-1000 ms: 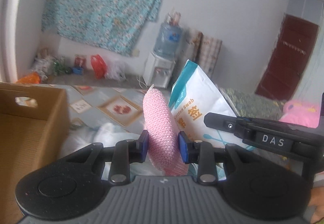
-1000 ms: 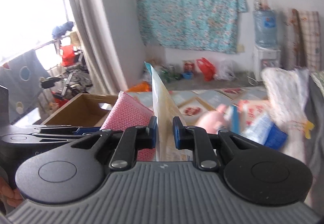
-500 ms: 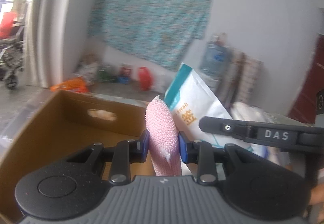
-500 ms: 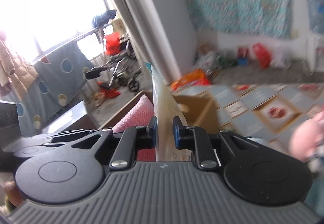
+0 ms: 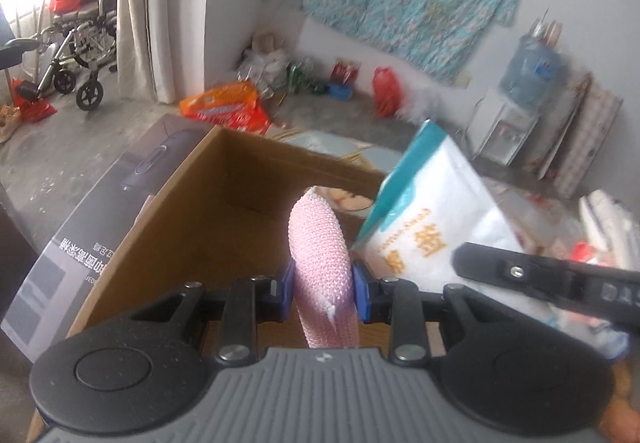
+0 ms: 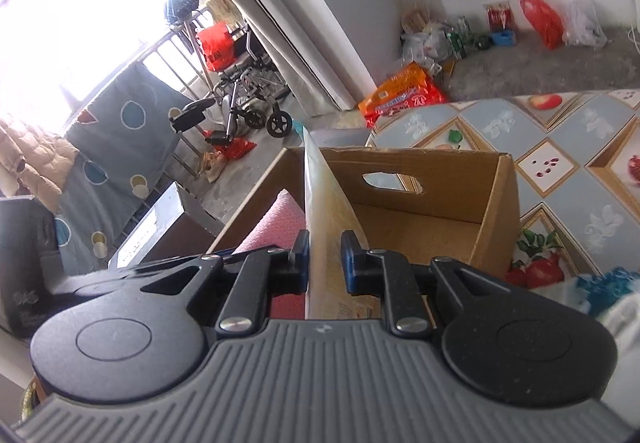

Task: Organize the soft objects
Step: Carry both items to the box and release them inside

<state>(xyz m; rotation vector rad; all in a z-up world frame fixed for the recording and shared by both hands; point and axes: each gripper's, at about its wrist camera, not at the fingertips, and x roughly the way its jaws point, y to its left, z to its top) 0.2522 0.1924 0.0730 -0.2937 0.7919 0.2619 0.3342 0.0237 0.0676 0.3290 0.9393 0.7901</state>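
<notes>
My left gripper (image 5: 322, 291) is shut on a pink knitted sponge (image 5: 320, 239), which stands upright between the blue pads above the open cardboard box (image 5: 188, 243). My right gripper (image 6: 325, 257) is shut on a white and teal bag of cotton swabs (image 6: 324, 211), seen edge-on here. In the left wrist view the same bag (image 5: 432, 211) hangs at the right beside the sponge, with the right gripper's black arm (image 5: 552, 279) below it. In the right wrist view the pink sponge (image 6: 272, 231) shows at the left, over the box (image 6: 496, 211). The box's floor looks bare where it shows.
The box stands on a table with a fruit-patterned cloth (image 6: 580, 171), with a dark printed carton (image 5: 80, 243) against its left side. Soft packages (image 5: 608, 227) lie at the right of the table. A wheelchair (image 5: 76, 39) and an orange packet (image 5: 224, 111) are on the floor beyond.
Both grippers have swung to the left with their loads, from over the table to above the open box. The views now take in the window, the curtain and the wheelchair.
</notes>
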